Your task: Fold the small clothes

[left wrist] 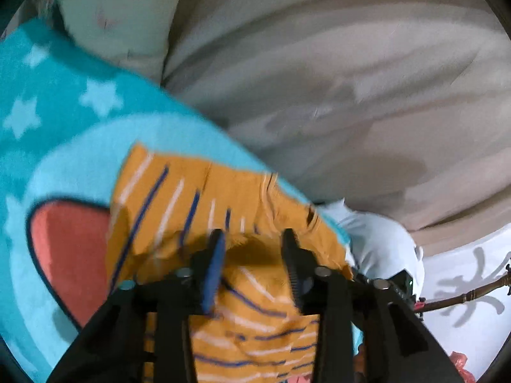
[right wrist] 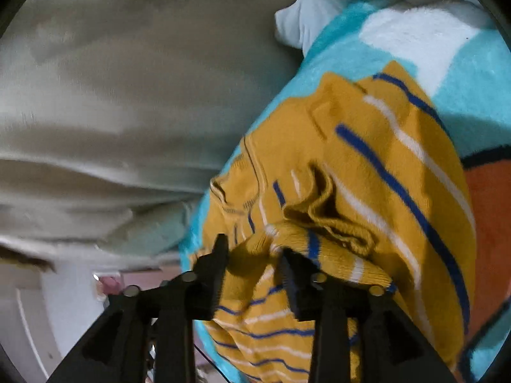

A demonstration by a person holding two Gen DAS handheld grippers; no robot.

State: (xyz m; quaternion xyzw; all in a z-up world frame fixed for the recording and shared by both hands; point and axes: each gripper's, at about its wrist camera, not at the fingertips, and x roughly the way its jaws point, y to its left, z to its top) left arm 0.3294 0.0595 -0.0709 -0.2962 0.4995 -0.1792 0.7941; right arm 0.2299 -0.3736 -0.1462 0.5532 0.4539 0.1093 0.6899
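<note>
A small mustard-yellow garment [left wrist: 198, 191] with blue and white stripes lies crumpled on a turquoise blanket [left wrist: 64, 95]. It also shows in the right wrist view [right wrist: 367, 159] on the same blanket [right wrist: 335, 63]. My left gripper [left wrist: 252, 239] is open, fingers apart just above the garment's near part. My right gripper [right wrist: 254, 245] is open too, its fingers straddling a bunched fold of the garment's edge. Both views are blurred by motion.
The blanket has white stars and a red shape [left wrist: 70, 249] outlined in black. A beige sheet [left wrist: 319, 79] covers the bed beyond it. A white cloth [left wrist: 383, 245] lies at the blanket's edge. A pale pillow [right wrist: 319, 6] sits behind.
</note>
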